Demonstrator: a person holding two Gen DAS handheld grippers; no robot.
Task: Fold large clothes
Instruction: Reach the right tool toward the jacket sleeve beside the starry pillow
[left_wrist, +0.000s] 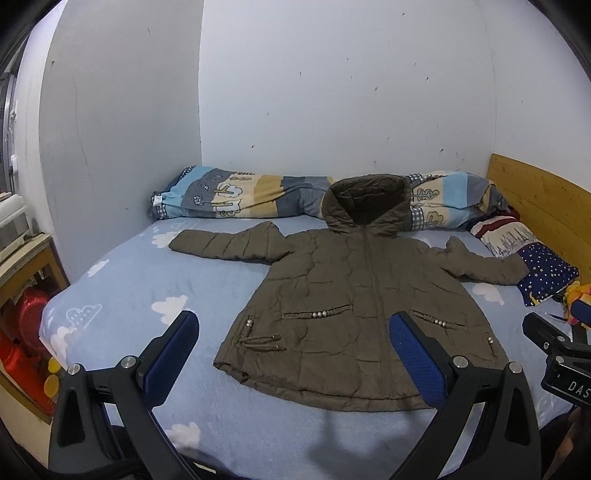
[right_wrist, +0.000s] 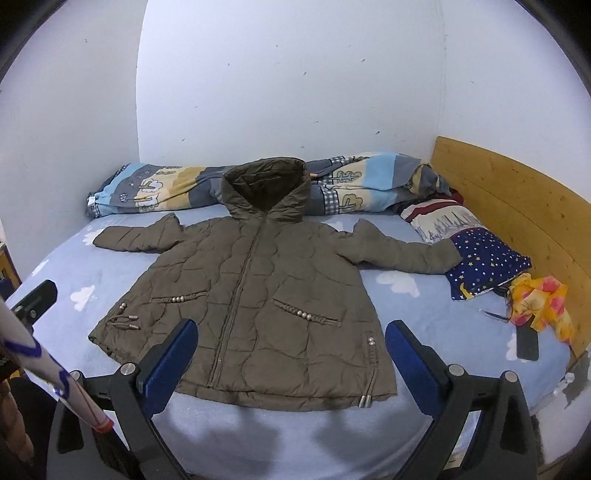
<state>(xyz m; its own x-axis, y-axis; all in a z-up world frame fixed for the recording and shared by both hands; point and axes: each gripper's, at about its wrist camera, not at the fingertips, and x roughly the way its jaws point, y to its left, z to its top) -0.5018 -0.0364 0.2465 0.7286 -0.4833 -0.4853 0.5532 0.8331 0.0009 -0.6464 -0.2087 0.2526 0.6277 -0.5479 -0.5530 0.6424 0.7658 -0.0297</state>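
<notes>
- Brown padded jacket (left_wrist: 354, 295) spread flat, front up, on the bed sheet (left_wrist: 122, 295); zipped shut, hem toward the cameras, hood (left_wrist: 365, 203) propped against the rolled quilt (left_wrist: 236, 195) at the wall.
- Both sleeves stretched sideways: left sleeve (left_wrist: 225, 243) lying on bare sheet, right sleeve (right_wrist: 406, 251) with its cuff touching the starry pillow (right_wrist: 487, 262).
- Left gripper (left_wrist: 291, 350) spread wide, holding nothing, hovering near the hem, above its left half.
- Right gripper (right_wrist: 291, 354) likewise spread wide and empty, poised over the right half of the hem.
- No fold made yet; whole task ahead, by the look of it.
- Likely soft and puffy, light for its bulk, springy enough to open again after folding; shell fabric probably slick, so a shallow pinch may slip.
- Best taken at firm, thin places: cuffs, hem seam, shoulder seams, rather than mid-panel padding, too thick to pinch cleanly.
- Sensible first grip probably a cuff, sleeve carried across the chest; then the other sleeve, then hem up toward the hood.
- Beaded pocket trim (right_wrist: 306, 314) and hanging drawcords (right_wrist: 127, 321) worth avoiding: apt to snag or slide between the fingers.
- Phone (right_wrist: 527, 345) and bright cloth (right_wrist: 539, 299) well apart from the jacket, unlikely to interfere.
</notes>
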